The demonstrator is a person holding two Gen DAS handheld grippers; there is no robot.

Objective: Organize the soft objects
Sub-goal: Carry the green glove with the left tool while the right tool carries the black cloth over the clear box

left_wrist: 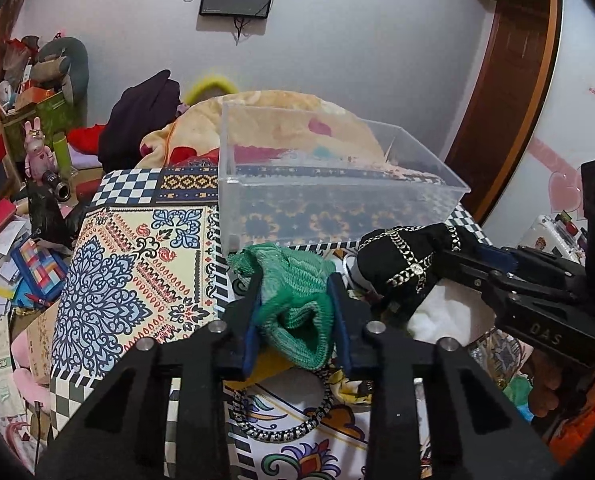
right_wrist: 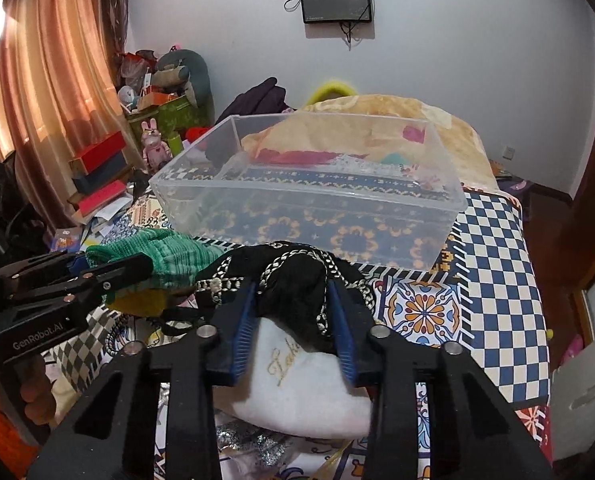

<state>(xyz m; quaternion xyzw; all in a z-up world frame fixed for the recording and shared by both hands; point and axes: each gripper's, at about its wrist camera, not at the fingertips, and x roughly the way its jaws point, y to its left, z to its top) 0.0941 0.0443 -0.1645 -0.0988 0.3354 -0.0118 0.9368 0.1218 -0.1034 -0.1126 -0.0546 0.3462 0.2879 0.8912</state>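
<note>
Left tool [left_wrist: 295,300]: black frame, blue pads, jaws closed on a green knitted item [left_wrist: 293,292], which bulges between the pads and is lifted above the patterned cloth [left_wrist: 137,272]. Seen from the right wrist, this tool [right_wrist: 109,266] enters from the left with the green knit [right_wrist: 169,250] at its tip.

Right tool [right_wrist: 293,300]: same build, jaws clamped on a black fabric item with silver chain trim [right_wrist: 293,280]. From the left wrist view it [left_wrist: 461,248] reaches in from the right, gripping the black piece [left_wrist: 405,256].

White plush item [right_wrist: 305,392]: gold script embroidery, lying directly under the black fabric, beneath the right tool.

Clear plastic bin [left_wrist: 337,200]: rectangular, open top, standing on the patterned cloth just beyond both held items; nothing soft visible inside it. Right wrist view shows the same bin [right_wrist: 309,208].

Black-and-silver braided cord [left_wrist: 289,428]: looped on the cloth below the left tool.

Yellow fabric [right_wrist: 141,300]: partly hidden under the green knit.

Floral blanket [left_wrist: 281,120]: heaped behind the bin.
</note>
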